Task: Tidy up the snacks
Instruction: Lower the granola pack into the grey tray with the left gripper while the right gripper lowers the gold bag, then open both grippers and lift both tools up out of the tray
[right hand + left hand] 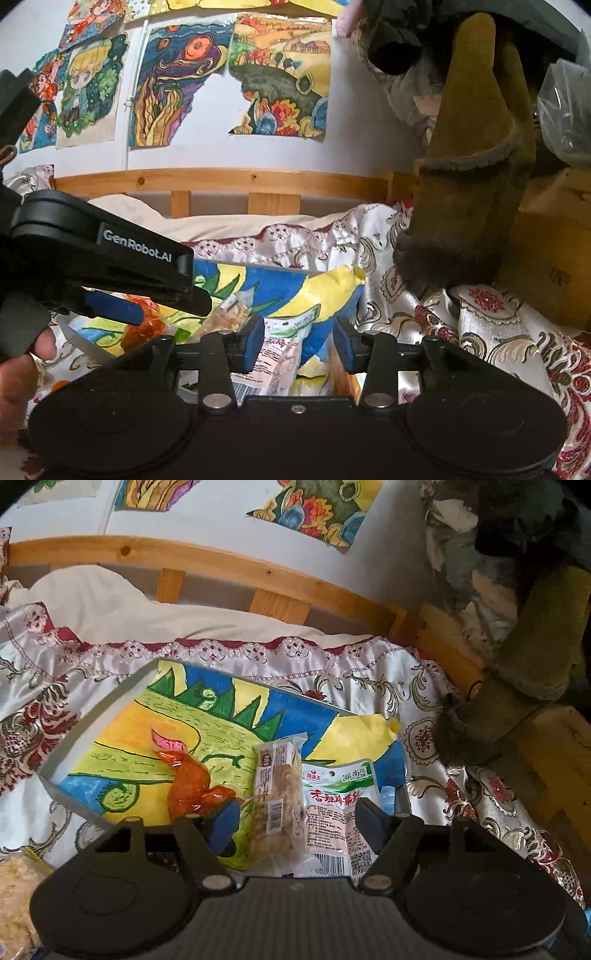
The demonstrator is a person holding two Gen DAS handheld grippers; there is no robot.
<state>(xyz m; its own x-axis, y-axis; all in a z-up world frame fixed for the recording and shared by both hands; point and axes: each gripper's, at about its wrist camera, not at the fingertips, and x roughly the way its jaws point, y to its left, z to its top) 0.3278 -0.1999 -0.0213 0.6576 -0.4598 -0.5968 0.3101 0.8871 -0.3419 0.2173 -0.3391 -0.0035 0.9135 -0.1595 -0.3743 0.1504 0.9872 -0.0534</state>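
Left wrist view: the left gripper (297, 821) stands released over a shallow box (92, 723) lined with a bright drawing. Between its fingers, untouched, lie a pale snack bar (279, 797) and a white-green packet (334, 805); an orange wrapped snack (194, 788) lies just left of the left finger.

Right wrist view: the right gripper (299, 345) is parted and grasps nothing; the packet lies just beyond it.

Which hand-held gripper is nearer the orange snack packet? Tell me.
Left. The left hand-held gripper stands open with one pad right beside the orange snack packet. The right hand-held gripper sits off to its right, over the white packet.
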